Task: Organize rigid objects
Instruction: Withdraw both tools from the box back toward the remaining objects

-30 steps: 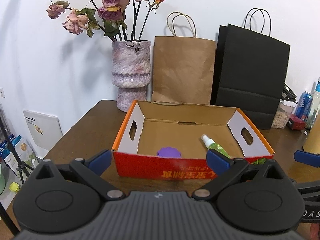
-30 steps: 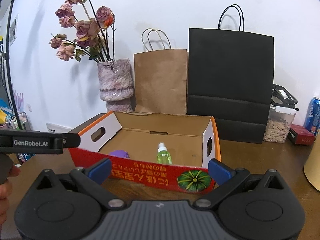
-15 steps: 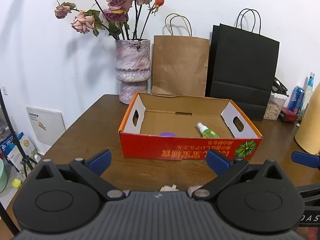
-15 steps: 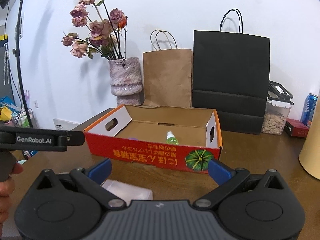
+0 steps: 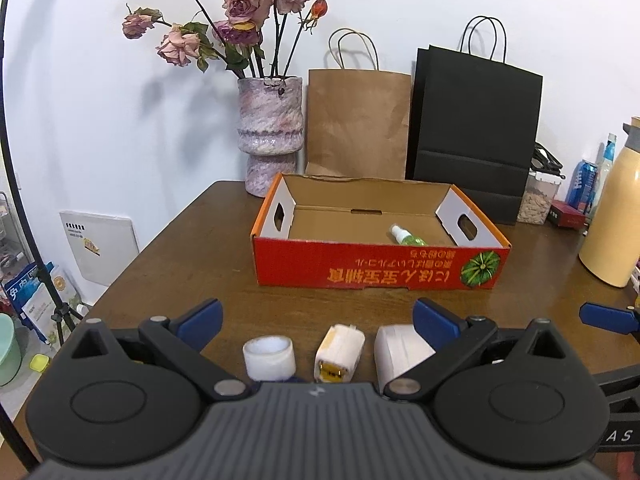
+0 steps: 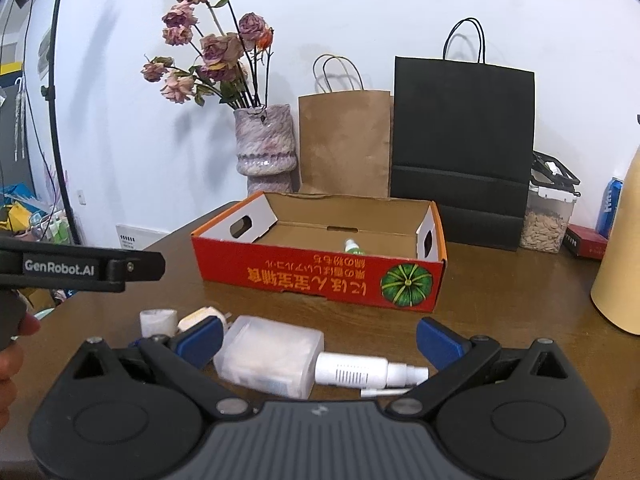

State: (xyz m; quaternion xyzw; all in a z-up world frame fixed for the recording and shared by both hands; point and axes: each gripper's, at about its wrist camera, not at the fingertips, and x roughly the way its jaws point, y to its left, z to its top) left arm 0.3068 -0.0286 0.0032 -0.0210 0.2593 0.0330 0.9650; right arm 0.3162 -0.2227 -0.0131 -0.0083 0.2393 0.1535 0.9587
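Observation:
A red cardboard box (image 5: 380, 272) stands open on the brown table, with a green spray bottle (image 5: 406, 236) lying inside. It also shows in the right wrist view (image 6: 320, 276). My left gripper (image 5: 318, 316) is open and empty above a white tape roll (image 5: 269, 358), a white charger plug (image 5: 340, 352) and a frosted plastic box (image 5: 400, 350). My right gripper (image 6: 320, 334) is open and empty above the frosted plastic box (image 6: 272, 354) and a white spray bottle (image 6: 368, 372). The tape roll (image 6: 158, 322) and the plug (image 6: 202, 318) lie to its left.
Behind the box stand a pink vase of dried roses (image 5: 270, 132), a brown paper bag (image 5: 356, 124) and a black paper bag (image 5: 476, 128). A cream jug (image 5: 616, 208), a jar of seeds (image 5: 536, 200) and cans stand at the right. The table's left edge (image 5: 160, 240) drops off.
Both grippers have pulled back from the red box toward the table's near edge. The small white objects on the table have come into view below them.

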